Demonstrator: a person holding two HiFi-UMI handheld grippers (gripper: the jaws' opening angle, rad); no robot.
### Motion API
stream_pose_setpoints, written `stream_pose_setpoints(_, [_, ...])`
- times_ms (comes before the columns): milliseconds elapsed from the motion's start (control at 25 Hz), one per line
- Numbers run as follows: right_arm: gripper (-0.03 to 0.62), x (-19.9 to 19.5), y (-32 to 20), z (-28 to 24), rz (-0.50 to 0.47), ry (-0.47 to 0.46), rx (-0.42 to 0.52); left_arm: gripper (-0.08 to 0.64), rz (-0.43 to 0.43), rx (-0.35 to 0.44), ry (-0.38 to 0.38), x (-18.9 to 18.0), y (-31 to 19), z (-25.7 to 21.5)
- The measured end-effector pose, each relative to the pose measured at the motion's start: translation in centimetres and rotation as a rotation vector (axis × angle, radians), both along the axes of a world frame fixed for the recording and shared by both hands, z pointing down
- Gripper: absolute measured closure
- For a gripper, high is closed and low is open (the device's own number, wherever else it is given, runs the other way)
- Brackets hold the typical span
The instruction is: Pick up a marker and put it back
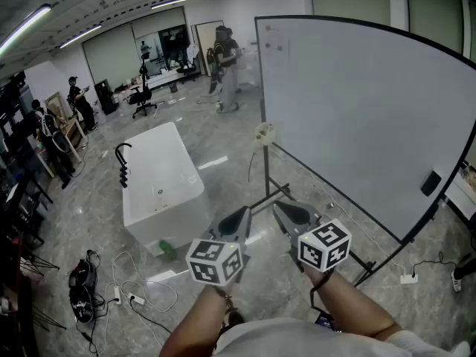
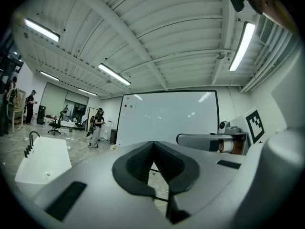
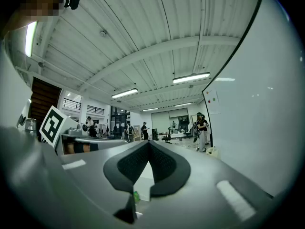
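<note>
The left tongs (image 1: 239, 219) and right tongs (image 1: 285, 213), both pressed together and empty, hover before the whiteboard (image 1: 357, 110).

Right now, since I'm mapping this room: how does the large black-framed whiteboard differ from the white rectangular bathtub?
The black-framed whiteboard stands upright; the white rectangular bathtub sits low on the floor. The whiteboard is a thin flat panel; the bathtub is a bulky box with a black tap at one side. Both are white.

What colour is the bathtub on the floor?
The bathtub is white, with a black tap. It shows best in the head view.
</note>
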State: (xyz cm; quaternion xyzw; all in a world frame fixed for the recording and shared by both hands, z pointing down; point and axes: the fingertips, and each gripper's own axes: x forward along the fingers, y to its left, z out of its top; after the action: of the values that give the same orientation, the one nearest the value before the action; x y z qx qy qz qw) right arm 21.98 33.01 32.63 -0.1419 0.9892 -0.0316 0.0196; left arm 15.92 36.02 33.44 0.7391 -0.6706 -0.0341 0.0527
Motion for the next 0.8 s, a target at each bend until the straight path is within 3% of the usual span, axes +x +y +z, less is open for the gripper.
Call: stream_pose_setpoints(800, [0.589,-4.1,-1.8,1.1,0.019,0.008,-0.018,0.555,0.029,-0.028,0.015,-4.2,-2.3,1.5])
